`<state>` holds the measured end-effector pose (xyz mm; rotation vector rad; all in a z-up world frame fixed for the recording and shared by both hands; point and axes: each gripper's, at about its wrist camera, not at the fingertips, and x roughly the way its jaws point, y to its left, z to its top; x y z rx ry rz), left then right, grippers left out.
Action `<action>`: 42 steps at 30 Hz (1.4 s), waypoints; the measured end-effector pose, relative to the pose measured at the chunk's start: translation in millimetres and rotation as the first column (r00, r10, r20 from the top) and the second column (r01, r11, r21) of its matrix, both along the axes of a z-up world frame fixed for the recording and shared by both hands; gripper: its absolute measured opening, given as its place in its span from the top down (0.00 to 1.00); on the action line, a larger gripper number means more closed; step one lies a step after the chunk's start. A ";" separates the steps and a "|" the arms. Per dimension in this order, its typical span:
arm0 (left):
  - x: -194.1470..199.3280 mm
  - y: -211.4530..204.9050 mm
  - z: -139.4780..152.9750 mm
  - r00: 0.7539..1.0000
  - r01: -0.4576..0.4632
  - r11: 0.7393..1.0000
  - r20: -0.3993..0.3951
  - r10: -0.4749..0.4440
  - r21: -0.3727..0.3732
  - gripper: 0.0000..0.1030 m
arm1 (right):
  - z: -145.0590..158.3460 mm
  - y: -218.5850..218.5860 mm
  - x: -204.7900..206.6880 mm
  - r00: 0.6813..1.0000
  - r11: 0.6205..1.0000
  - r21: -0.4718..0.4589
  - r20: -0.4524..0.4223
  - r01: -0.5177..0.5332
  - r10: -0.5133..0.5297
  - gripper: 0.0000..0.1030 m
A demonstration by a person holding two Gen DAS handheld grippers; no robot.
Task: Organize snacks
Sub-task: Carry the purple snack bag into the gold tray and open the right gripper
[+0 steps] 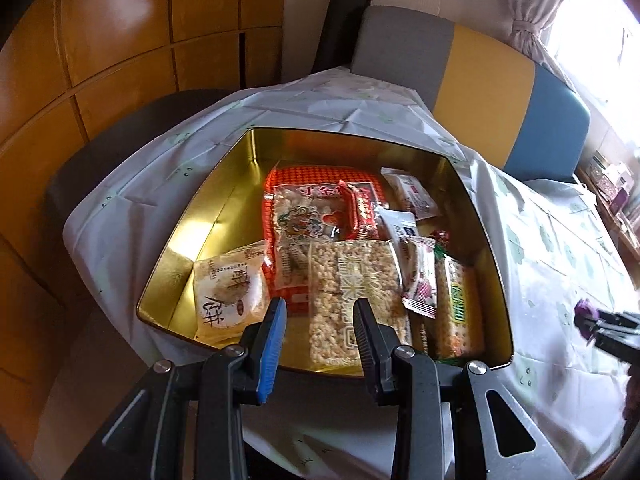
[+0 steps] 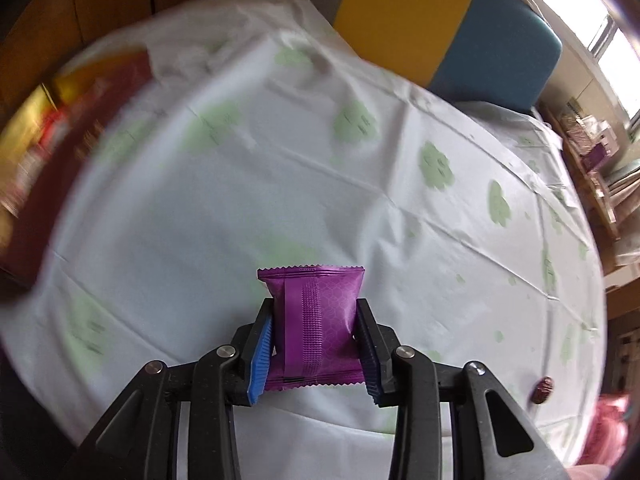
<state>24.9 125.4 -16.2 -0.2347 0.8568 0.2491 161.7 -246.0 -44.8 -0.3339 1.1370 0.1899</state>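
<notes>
An open gold tin (image 1: 493, 240) sits on the table, holding several snacks: a puffed-rice bar (image 1: 352, 280), a white round-cake packet (image 1: 228, 292), a red bag (image 1: 312, 208) and a cracker pack (image 1: 460, 308). My left gripper (image 1: 320, 304) hovers open over the tin's near edge, nothing between its fingers. My right gripper (image 2: 315, 304) is shut on a purple snack packet (image 2: 316, 320), held upright above the tablecloth. In the left wrist view the right gripper (image 1: 592, 320) shows to the right of the tin. The tin (image 2: 36, 152) appears blurred at the far left of the right wrist view.
A white tablecloth with green flowers (image 2: 320, 160) covers the round table. A small dark red candy (image 2: 542, 390) and a pink wrapper (image 2: 604, 432) lie near its right edge. A grey, yellow and blue seat back (image 1: 480, 72) stands behind; wooden cabinets (image 1: 80, 80) are at left.
</notes>
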 end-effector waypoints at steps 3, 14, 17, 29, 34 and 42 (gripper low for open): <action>0.7 1.9 -1.5 1.000 -0.007 1.000 -0.003 0.007 -0.002 0.66 | 17.7 23.2 1.6 0.999 0.995 0.090 0.015 -0.047 0.046 0.63; 2.7 12.2 -3.4 0.999 -0.033 0.999 0.005 0.033 -0.002 0.66 | 67.0 177.0 6.0 0.958 0.911 0.297 0.087 -0.286 0.272 0.62; 3.5 18.3 -4.1 0.999 -0.051 0.999 0.005 0.051 -0.017 0.66 | 58.1 215.3 19.1 0.955 0.906 0.301 0.085 -0.298 0.286 0.62; 6.8 18.0 -10.5 0.999 -0.050 0.999 -0.012 0.050 -0.017 0.66 | 4.3 233.9 44.3 0.971 0.942 0.244 -0.003 -0.231 0.239 0.57; 5.9 14.2 -9.8 0.999 -0.041 0.999 -0.008 0.041 -0.004 0.66 | 7.2 228.3 35.4 0.965 0.933 0.253 0.020 -0.257 0.261 0.54; 5.8 14.6 -11.3 0.999 -0.041 0.999 -0.014 0.041 -0.001 0.66 | 1.2 236.0 21.5 0.951 0.930 0.200 0.054 -0.308 0.304 0.71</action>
